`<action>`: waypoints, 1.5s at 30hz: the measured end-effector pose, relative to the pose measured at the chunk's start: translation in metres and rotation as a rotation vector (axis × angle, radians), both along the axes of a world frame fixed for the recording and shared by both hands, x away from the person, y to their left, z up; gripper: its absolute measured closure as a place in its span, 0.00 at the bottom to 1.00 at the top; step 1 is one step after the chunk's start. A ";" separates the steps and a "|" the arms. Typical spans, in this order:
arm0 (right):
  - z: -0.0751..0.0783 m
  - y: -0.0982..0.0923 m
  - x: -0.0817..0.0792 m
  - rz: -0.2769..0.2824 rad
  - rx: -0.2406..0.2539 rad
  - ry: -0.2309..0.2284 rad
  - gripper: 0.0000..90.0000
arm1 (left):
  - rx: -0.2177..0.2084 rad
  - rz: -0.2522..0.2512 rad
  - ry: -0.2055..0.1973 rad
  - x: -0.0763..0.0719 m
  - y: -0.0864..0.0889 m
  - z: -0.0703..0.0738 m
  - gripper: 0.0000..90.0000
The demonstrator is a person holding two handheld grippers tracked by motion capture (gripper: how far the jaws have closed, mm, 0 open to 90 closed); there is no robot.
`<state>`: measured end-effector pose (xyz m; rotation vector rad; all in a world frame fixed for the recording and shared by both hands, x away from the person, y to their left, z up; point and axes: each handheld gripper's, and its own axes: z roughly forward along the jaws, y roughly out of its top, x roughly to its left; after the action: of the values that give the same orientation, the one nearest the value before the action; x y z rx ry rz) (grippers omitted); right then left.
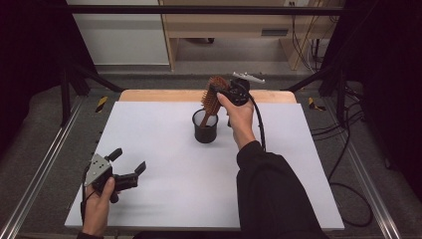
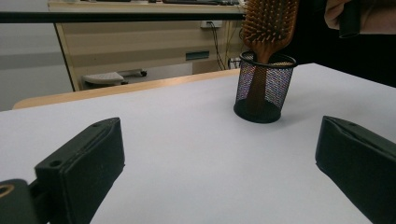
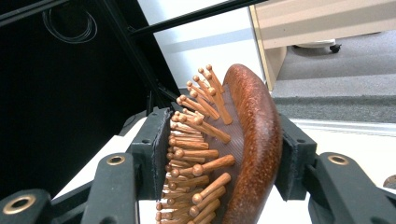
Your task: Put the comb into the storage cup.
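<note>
A wooden hairbrush [image 1: 213, 94] stands with its handle down in a black mesh cup [image 1: 205, 130] at the middle back of the white table [image 1: 164, 149]. My right gripper [image 1: 213, 88] is shut on the brush head above the cup. In the right gripper view one pad meets the bristle tips and the other the rounded back of the hairbrush [image 3: 254, 140]. My left gripper [image 1: 130, 159] rests open near the front left of the table with nothing between its fingers [image 2: 88, 158]. The left gripper view looks across the table at the cup [image 2: 265, 88] and the brush [image 2: 271, 21].
A wooden strip [image 1: 164, 95] runs along the table's far edge. Black frame bars [image 1: 199, 9] stand around the table. A pale cabinet [image 1: 234, 25] and loose cables [image 1: 348, 149] lie beyond and to the right on the floor.
</note>
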<state>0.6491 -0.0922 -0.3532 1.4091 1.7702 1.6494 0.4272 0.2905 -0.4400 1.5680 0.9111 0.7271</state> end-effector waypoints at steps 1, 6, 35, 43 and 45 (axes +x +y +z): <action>0.000 0.000 0.000 0.000 -0.002 -0.001 0.51 | 0.000 0.000 0.000 0.000 0.000 0.000 0.02; 0.000 -0.001 0.001 0.002 -0.005 0.003 0.50 | 0.002 -0.002 0.003 0.000 0.000 0.000 0.02; 0.001 -0.006 0.000 0.016 -0.059 0.019 0.46 | 0.009 -0.008 0.008 0.000 -0.001 -0.001 0.02; 0.002 -0.008 0.000 0.019 -0.081 0.031 0.44 | 0.011 -0.009 0.009 0.000 -0.002 -0.001 0.02; 0.002 -0.008 0.000 0.021 -0.082 0.031 0.43 | 0.009 -0.010 0.010 0.001 -0.002 -0.001 0.02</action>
<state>0.6487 -0.1003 -0.3516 1.3921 1.8535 1.5544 0.4277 0.2886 -0.4407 1.5841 0.9079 0.7180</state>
